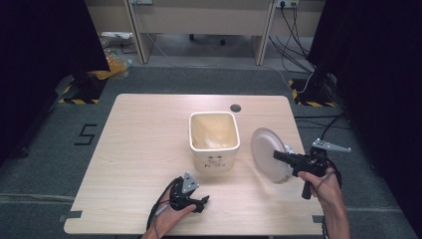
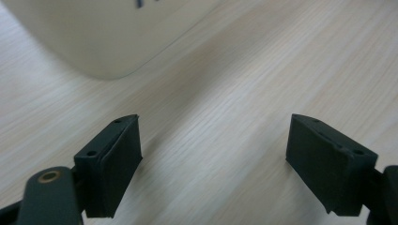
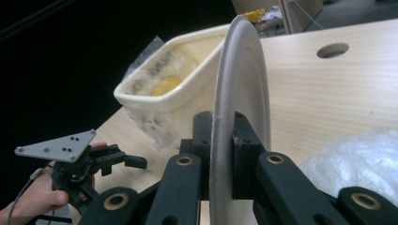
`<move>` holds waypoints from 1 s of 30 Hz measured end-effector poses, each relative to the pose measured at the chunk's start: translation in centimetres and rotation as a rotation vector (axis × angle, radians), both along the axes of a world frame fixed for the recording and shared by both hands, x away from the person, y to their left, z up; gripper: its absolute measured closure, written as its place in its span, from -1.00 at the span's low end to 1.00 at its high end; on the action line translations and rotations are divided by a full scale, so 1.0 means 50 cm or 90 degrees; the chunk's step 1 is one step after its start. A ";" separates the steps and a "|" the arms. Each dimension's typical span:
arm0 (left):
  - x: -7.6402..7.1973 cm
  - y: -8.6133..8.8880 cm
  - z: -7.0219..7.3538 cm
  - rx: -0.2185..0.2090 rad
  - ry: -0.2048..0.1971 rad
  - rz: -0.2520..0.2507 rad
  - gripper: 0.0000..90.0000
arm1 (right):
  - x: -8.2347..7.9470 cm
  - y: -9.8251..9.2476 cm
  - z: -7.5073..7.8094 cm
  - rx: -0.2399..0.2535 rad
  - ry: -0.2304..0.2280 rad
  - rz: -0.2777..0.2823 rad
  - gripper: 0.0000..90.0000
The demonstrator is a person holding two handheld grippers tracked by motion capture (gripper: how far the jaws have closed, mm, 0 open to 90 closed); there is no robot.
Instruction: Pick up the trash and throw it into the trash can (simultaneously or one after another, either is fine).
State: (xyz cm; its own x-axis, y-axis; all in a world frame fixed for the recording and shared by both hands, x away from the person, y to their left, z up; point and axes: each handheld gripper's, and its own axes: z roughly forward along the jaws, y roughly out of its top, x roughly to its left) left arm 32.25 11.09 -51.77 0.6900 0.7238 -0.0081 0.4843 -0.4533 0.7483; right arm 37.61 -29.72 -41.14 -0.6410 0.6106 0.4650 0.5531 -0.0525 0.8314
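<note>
One tool [image 3: 224, 154] pinches plate [image 1: 268, 153] rim beside bin [image 1: 215, 142].

Tabletop [image 1: 144, 144]: light wood grain, rectangular with rounded corners, standing on grey carpeted floor [image 1: 45, 164]. Round cable hole [image 1: 235, 108] near the far edge, right of centre.

Resting directly on the tabletop: one cream square bin [image 1: 214, 142], roughly central, slightly toward the near side, upright, open top, dark printed marks on the wall facing the person. A clear liner shows inside its rim in the right gripper view.

A crinkled patch of clear plastic [image 3: 356, 159] lies at the lower right of the right gripper view.
</note>
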 end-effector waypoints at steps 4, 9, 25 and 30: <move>0.003 0.033 0.000 -0.003 0.000 0.024 -0.61 | -0.003 -0.007 0.022 0.013 -0.017 -0.003 0.86; 0.006 0.073 -0.001 0.004 -0.004 0.059 -0.61 | -0.002 -0.012 0.047 0.028 -0.039 -0.002 0.86; -0.006 0.115 -0.010 -0.001 0.010 0.081 -0.70 | 0.039 0.071 0.181 0.047 -0.099 0.057 0.86; -0.006 0.114 -0.010 -0.002 0.009 0.081 -0.70 | 0.067 0.122 0.202 0.054 -0.097 0.086 0.86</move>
